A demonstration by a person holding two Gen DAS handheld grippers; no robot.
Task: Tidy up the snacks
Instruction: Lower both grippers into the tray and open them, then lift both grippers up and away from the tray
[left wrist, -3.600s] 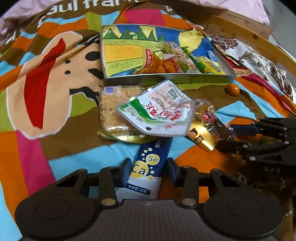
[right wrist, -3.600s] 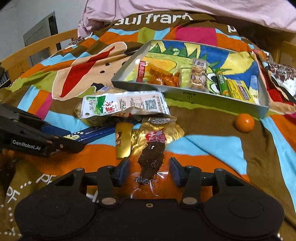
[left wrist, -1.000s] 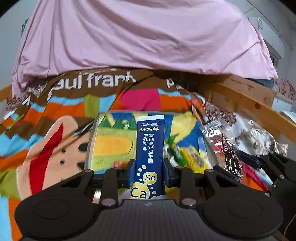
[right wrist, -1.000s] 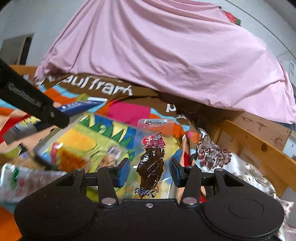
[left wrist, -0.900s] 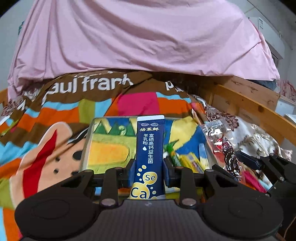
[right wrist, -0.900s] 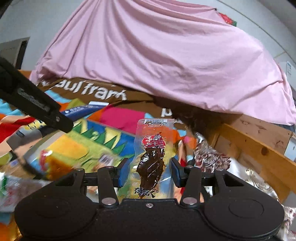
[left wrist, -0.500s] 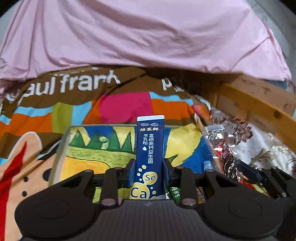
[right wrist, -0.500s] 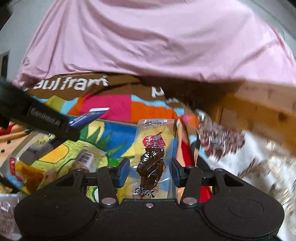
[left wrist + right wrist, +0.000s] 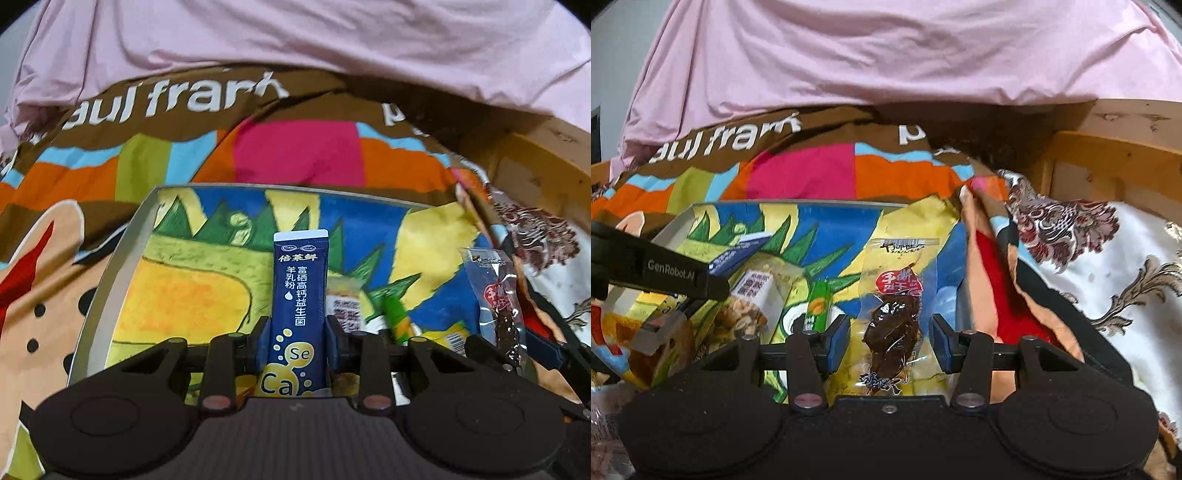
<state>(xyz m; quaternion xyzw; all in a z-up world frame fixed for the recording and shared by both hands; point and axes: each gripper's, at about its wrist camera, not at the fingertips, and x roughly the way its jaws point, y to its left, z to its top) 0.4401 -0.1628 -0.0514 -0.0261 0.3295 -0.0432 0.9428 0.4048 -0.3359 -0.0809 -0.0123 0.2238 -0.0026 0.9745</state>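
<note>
Pink sheet (image 9: 295,44) heaped across the back. In front of it the blanket (image 9: 295,151), patchwork of pink, orange, blue, brown with white lettering, covers the bed. Wooden frame (image 9: 1108,162) at right edge, floral cloth (image 9: 1108,266) draped beside it.

Tray (image 9: 110,280) sits on the blanket, grey rim, cartoon-painted floor (yellow, green, blue). It holds a few snacks already: a cereal bar (image 9: 753,299) near the middle, a green stick pack (image 9: 818,306) just right of it, yellow wrappers at the near right (blurred, can't read them).

Left gripper (image 9: 298,347) is clamped tight on the blue sachet (image 9: 300,295), pads pressing both long edges near its lower end; the sachet stands upright out of the jaws, above the tray's middle, white top edge pointing away. Whether it touches the tray floor I can't tell.

Right gripper (image 9: 888,343) has the jerky pack (image 9: 894,317) between its jaws, which stand partway apart; the clear pack fills the gap, edges meeting the blue pads, so it is held. It sticks up over the tray's right end, red label and dark meat showing (same pack seen side-on in the left view (image 9: 496,302)). The left gripper's black finger (image 9: 665,275) crosses the right view at left, over the tray.
</note>
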